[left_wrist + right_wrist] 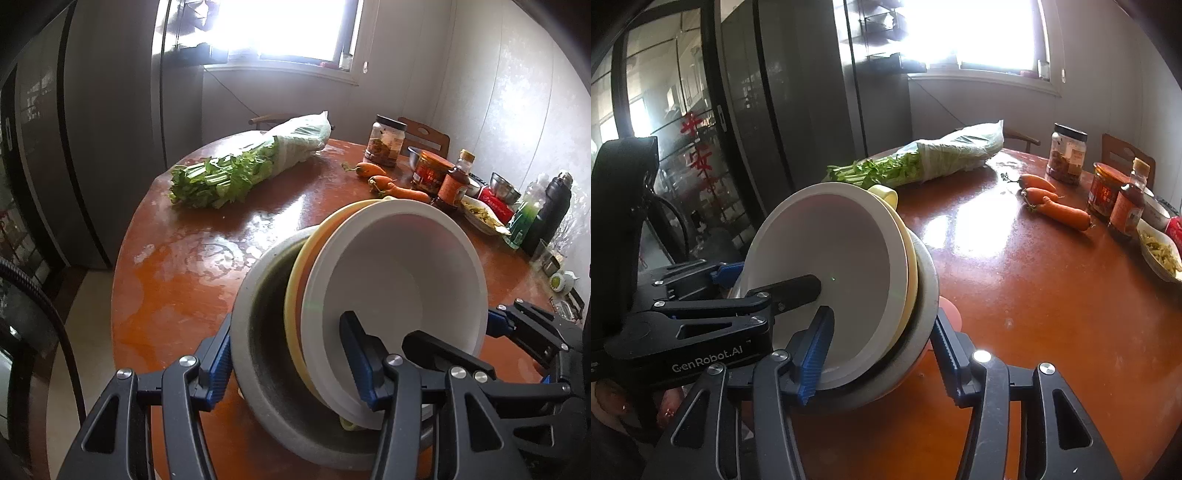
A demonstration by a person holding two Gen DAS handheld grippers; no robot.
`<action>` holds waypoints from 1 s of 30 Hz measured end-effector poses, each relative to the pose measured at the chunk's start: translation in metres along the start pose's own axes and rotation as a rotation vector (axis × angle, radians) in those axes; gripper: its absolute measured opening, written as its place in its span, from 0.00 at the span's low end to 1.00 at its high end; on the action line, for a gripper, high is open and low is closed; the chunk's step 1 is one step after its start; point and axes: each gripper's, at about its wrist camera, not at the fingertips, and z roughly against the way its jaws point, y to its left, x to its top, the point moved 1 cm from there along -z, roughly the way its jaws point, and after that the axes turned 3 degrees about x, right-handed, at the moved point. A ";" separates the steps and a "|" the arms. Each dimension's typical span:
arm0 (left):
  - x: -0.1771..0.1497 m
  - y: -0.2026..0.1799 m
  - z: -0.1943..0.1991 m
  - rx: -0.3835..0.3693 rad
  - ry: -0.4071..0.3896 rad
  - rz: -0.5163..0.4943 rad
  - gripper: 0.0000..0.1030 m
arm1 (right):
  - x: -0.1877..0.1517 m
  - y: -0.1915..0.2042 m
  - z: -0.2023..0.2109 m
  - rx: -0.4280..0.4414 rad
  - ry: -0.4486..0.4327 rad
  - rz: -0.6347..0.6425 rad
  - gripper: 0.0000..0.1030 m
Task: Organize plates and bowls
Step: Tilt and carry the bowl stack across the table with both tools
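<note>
- Blue-padded left gripper [291, 365] straddles the nested dishes' near rims, one finger outside the grey bowl [258, 354], one inside the white bowl [399, 280].
- Right gripper [882, 350] pinches the stack's opposite rim likewise.
- Stack tilts steeply above the round table [1034, 302], the yellow plate [295, 302] sandwiched between the bowls, equally near both hands.

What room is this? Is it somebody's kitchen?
Probably a home kitchen or dining room. A round wooden table holds leafy greens, carrots and sauce jars, and nested bowls are held between the left gripper and right gripper.
</note>
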 end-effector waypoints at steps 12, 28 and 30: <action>0.001 0.005 -0.008 0.002 -0.007 0.004 0.53 | -0.001 0.004 -0.006 -0.018 -0.007 0.016 0.53; 0.005 0.008 -0.021 0.004 0.003 0.000 0.53 | 0.004 0.006 -0.017 -0.055 -0.010 0.023 0.53; 0.007 0.008 -0.022 0.002 0.001 -0.001 0.53 | 0.004 0.006 -0.017 -0.056 -0.012 0.022 0.53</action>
